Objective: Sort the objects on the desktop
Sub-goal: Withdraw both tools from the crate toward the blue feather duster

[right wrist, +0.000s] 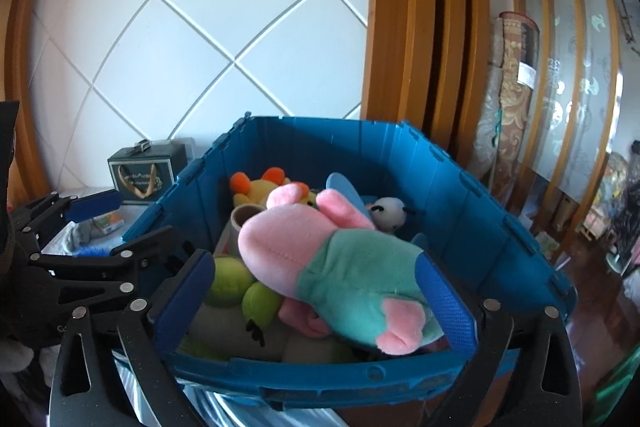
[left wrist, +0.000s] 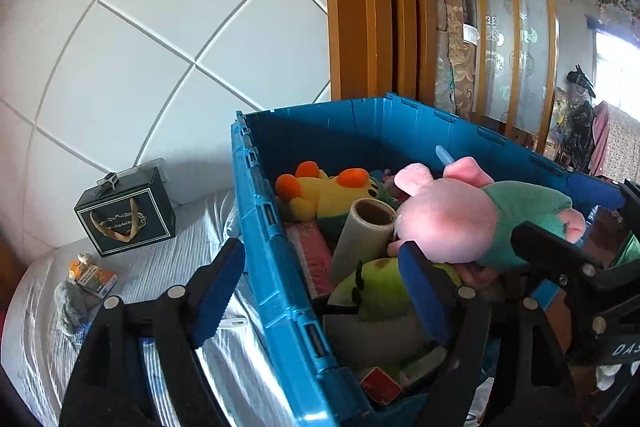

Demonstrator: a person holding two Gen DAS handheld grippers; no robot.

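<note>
A pink plush pig in a teal shirt point(right wrist: 320, 259) lies on top of the toys in the blue crate point(right wrist: 472, 211); it also shows in the left wrist view point(left wrist: 460, 219). My right gripper point(right wrist: 316, 291) is open, its blue pads either side of the pig, not pressing it. My left gripper point(left wrist: 324, 291) is open and empty, straddling the crate's left wall point(left wrist: 272, 227). The crate also holds a yellow plush point(left wrist: 324, 195), a green plush point(left wrist: 380, 287), a cardboard roll point(left wrist: 364, 231) and a white panda toy point(right wrist: 390, 213).
A dark gift box point(left wrist: 126, 213) stands on the white cloth by the tiled wall. A small orange carton point(left wrist: 94, 277) and a grey plush point(left wrist: 70, 303) lie left of the crate. A wooden door frame point(left wrist: 360, 3) and rolled rug point(left wrist: 456, 47) stand behind.
</note>
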